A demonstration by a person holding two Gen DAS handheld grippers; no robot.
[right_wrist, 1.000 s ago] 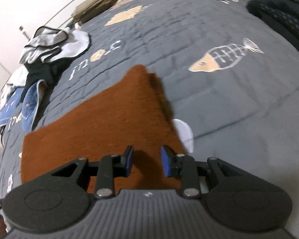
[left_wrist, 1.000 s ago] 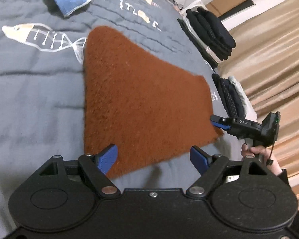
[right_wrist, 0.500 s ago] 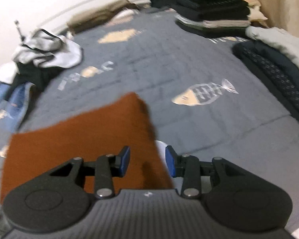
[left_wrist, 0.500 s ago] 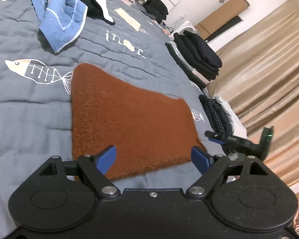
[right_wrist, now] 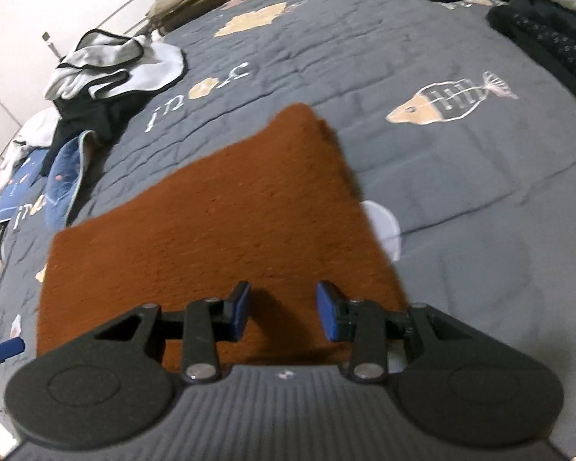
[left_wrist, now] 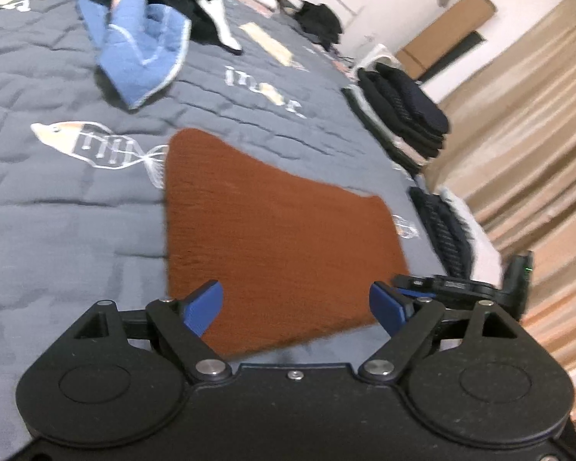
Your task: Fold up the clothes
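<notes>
Both grippers, left (left_wrist: 295, 307) spread wide and right (right_wrist: 284, 313) part-open after widening, hover empty over the near edge of the brown cloth (left_wrist: 272, 238), flat on the quilt (left_wrist: 57, 207). That fold looks finished; next probably calls for regripping an edge. Blue garment (left_wrist: 134, 65) and dark stacks (left_wrist: 403, 115) lie well clear.

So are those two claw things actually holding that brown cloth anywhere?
No. Neither holds anything. The left gripper and the right gripper are both open over the brown cloth, which lies flat on the bed; the right's fingers have just been opening.
</notes>
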